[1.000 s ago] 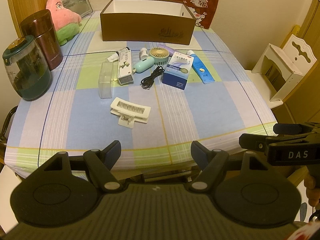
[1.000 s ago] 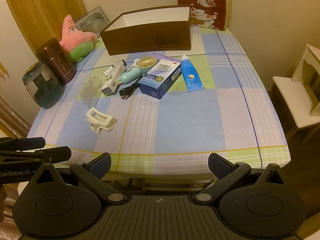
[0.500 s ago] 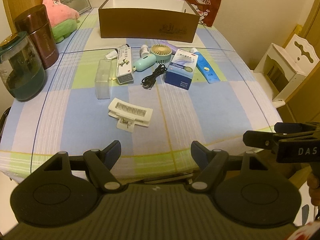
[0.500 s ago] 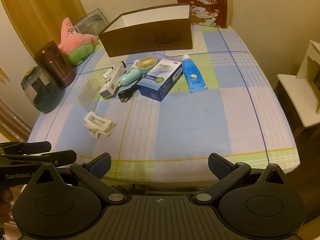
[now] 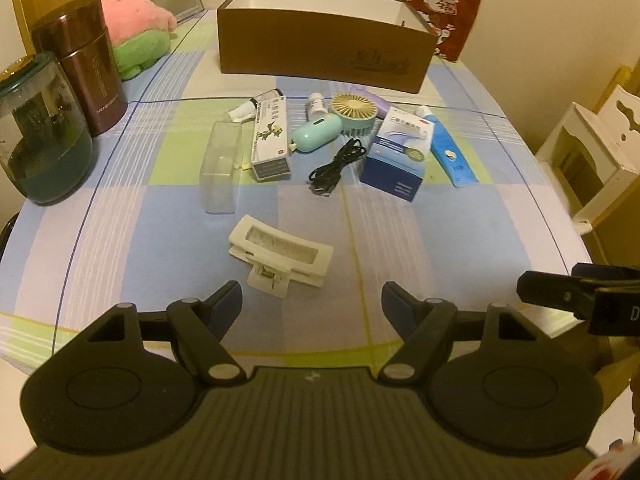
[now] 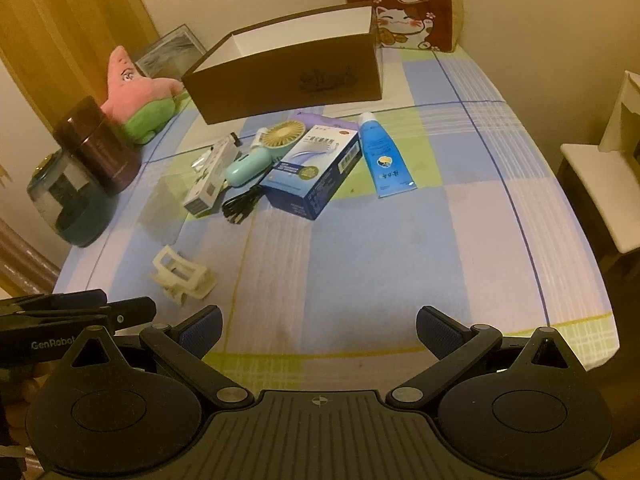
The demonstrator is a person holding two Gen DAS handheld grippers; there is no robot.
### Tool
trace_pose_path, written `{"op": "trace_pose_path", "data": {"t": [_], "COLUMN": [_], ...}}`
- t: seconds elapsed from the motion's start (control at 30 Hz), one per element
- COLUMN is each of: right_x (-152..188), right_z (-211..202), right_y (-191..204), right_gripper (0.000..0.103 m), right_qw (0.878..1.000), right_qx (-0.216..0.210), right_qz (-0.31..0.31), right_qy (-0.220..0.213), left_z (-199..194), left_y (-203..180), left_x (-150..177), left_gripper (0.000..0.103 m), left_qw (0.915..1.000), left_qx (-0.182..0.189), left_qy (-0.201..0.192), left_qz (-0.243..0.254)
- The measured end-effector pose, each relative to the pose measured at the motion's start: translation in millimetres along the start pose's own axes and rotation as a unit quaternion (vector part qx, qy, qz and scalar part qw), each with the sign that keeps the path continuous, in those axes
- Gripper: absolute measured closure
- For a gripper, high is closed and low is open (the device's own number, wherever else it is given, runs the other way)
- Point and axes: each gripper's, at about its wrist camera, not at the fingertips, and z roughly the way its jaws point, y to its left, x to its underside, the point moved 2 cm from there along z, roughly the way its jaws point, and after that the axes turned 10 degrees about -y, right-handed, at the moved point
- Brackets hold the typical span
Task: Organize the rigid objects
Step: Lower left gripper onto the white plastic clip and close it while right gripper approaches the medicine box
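A cream hair claw clip [image 5: 280, 254] [image 6: 184, 274] lies on the checked tablecloth just ahead of my open left gripper [image 5: 310, 306]. Further back sit a clear plastic case [image 5: 221, 166], a white medicine carton [image 5: 271, 136], a mint handheld fan [image 5: 340, 124] [image 6: 264, 150], a black cable [image 5: 336, 168], a blue-and-white box [image 5: 400, 154] [image 6: 314, 168] and a blue tube [image 5: 446, 148] [image 6: 384, 160]. The empty brown box [image 5: 324, 54] [image 6: 288, 76] stands at the back. My right gripper [image 6: 318, 330] hangs open over the table's near edge, holding nothing.
A brown canister [image 5: 80, 64] and a dark green glass jar [image 5: 40, 132] stand at the left edge, with a pink plush star [image 5: 132, 24] behind. A red cushion [image 6: 400, 0] leans at the back wall. A white stool [image 5: 596, 160] stands beside the table on the right.
Both grippers have moved forward and lower over the table. The hair clip now lies close in front of the left gripper. No object has been moved.
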Motion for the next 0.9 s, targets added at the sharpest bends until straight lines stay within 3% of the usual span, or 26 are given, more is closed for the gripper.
{"op": "trace_pose_path", "data": {"t": [0.9], "right_x": [-36.7], "right_z": [67.0], "right_y": [-11.4], "right_gripper": [0.001], "right_qw": [0.999], "right_qx": [-0.009], "right_qz": [-0.006], "right_qy": [0.039], "left_z": [76.2], "left_y": [20.8], "left_x": [-0.3], "left_gripper": [0.031], "left_qw": [0.9987], "left_qx": [-0.032], "left_qy": [0.036], "left_qz": [-0.016]}}
